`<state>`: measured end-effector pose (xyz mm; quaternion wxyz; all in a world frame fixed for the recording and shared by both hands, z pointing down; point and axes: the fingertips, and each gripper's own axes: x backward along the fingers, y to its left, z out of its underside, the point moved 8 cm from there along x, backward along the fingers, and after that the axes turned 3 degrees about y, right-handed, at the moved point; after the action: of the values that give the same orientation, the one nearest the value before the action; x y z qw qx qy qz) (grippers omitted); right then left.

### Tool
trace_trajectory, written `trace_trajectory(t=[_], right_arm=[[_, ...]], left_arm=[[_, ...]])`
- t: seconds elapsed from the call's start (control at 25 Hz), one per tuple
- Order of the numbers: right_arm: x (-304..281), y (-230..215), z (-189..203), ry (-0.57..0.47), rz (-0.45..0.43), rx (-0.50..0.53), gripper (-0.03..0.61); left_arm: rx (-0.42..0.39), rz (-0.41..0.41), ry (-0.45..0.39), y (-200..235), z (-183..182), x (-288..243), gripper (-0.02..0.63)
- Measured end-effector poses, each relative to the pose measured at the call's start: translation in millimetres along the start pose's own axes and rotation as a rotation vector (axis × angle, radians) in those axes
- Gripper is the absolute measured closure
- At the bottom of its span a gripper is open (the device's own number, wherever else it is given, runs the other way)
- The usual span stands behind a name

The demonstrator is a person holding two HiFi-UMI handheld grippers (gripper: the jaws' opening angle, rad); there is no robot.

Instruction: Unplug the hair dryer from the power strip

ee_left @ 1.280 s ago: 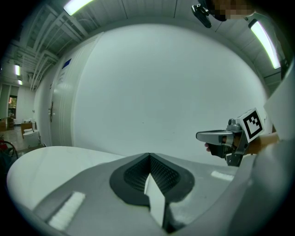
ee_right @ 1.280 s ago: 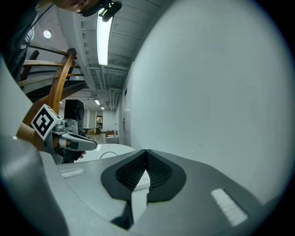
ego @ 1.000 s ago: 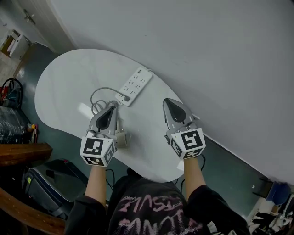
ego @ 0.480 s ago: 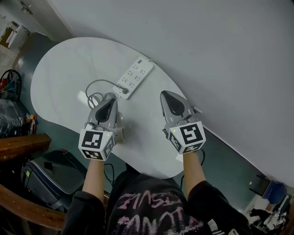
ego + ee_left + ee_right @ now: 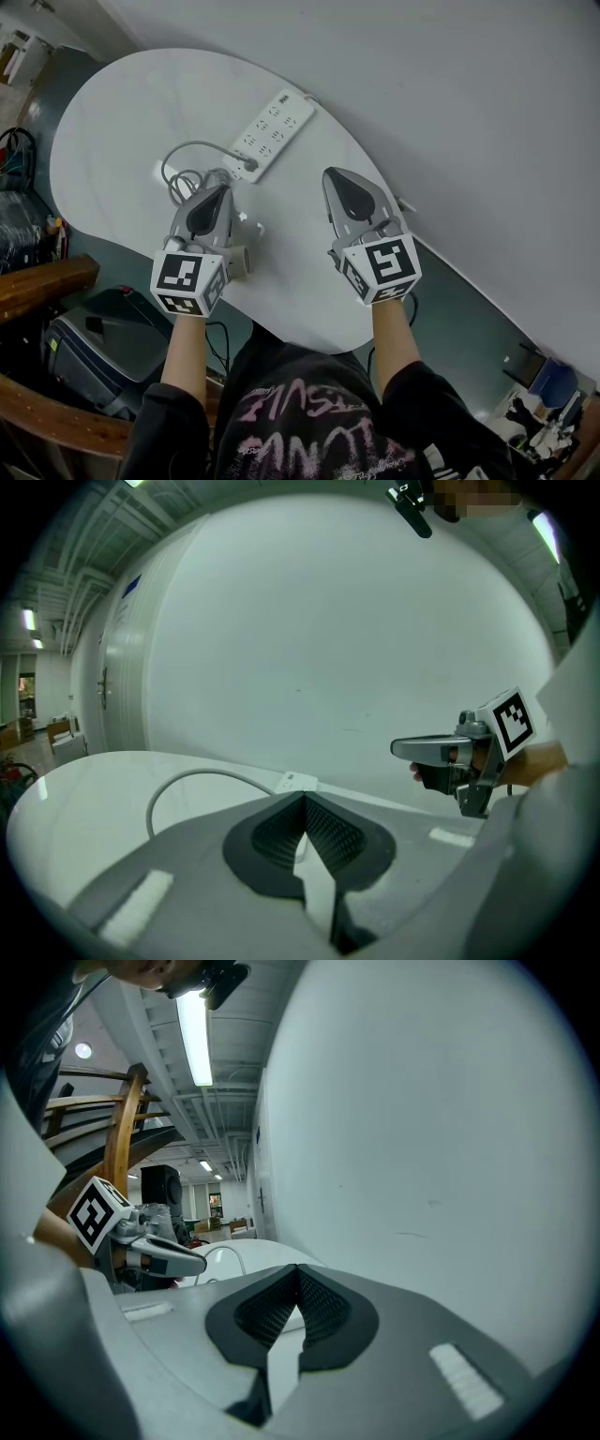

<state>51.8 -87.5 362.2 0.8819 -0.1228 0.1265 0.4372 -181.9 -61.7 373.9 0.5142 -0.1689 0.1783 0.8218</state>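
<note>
Sitting in the near end of the power strip (image 5: 274, 133), the plug (image 5: 251, 165) was not yet pulled, so the task seemed hardly begun. Its cord (image 5: 192, 143) looped on the white counter (image 5: 122, 103). The hair dryer (image 5: 240, 259) seemed to lie mostly hidden under the left claw (image 5: 217, 195). This claw and the right claw (image 5: 336, 183) hovered short of the strip, both closed on nothing.
</note>
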Motion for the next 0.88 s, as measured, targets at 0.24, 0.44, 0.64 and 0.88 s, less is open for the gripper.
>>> trace_trajectory(t=[0.24, 0.44, 0.64, 0.88], right_arm=[[-6.9, 0.1, 12.8, 0.015, -0.008, -0.009, 0.566], [-13.7, 2.6, 25.1, 0.034, -0.018, -0.020, 0.566], [-20.7, 4.2, 35.4, 0.050, -0.031, -0.031, 0.566], [-23.7, 1.7, 38.7, 0.054, -0.036, -0.029, 0.566]], left_arm=[[0.009, 0.002, 0.012, 2.9, 8.9, -7.2, 0.612], [0.016, 0.003, 0.030, 6.7, 18.8, -13.8, 0.612], [0.017, 0.001, 0.045, 9.9, 27.5, -20.6, 0.612], [-0.002, 0.015, 0.074, 9.5, 27.5, -30.9, 0.612]])
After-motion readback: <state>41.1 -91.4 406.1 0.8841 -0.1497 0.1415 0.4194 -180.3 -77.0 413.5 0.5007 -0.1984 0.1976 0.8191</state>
